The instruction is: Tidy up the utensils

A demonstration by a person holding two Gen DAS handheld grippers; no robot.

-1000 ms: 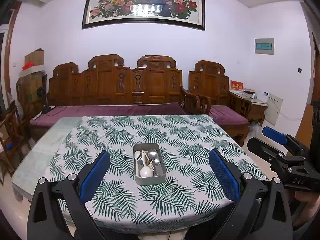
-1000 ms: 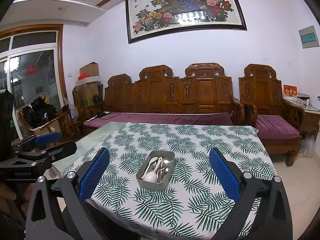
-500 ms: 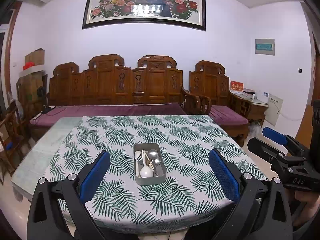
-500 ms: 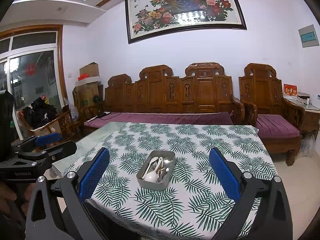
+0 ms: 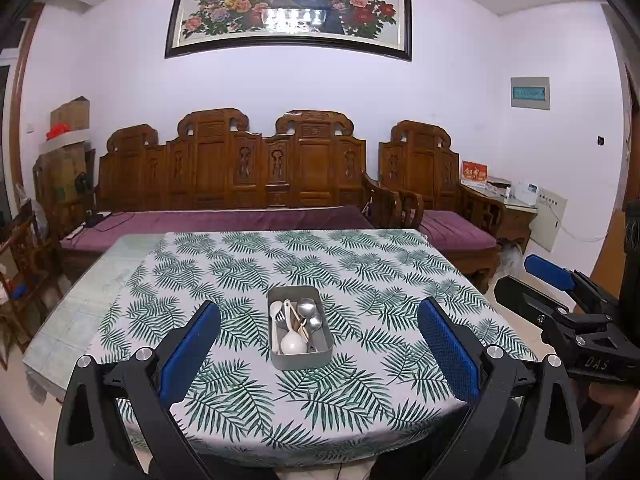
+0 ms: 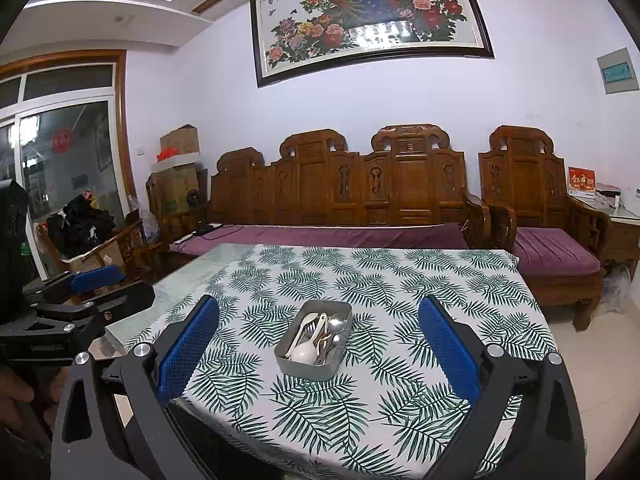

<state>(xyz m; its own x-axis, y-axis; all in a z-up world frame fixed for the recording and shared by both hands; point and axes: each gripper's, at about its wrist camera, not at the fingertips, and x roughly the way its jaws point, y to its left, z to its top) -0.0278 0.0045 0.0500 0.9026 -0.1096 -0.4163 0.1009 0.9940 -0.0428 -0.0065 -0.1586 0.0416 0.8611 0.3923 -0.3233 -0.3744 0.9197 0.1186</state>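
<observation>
A grey metal tin (image 5: 298, 358) (image 6: 306, 369) sits mid-table on the palm-leaf tablecloth (image 5: 360, 280). It holds several utensils: a white ladle (image 5: 294, 343) (image 6: 304, 354), steel spoons (image 5: 307, 307) (image 6: 337, 324) and cream-coloured pieces. My left gripper (image 5: 319, 342) hangs open above the near table edge, short of the tin, nothing between its blue pads (image 5: 188, 354). My right gripper (image 6: 319, 342) is open too, just as far back and empty. Each gripper shows at the side of the other's view.
The cloth leaves a bare marble strip (image 5: 76, 320) at the table's left. A carved wooden bench (image 5: 232, 176) with purple cushions stands behind, an armchair (image 6: 540, 208) to the right. Boxes (image 6: 180, 176) and clutter fill the left corner.
</observation>
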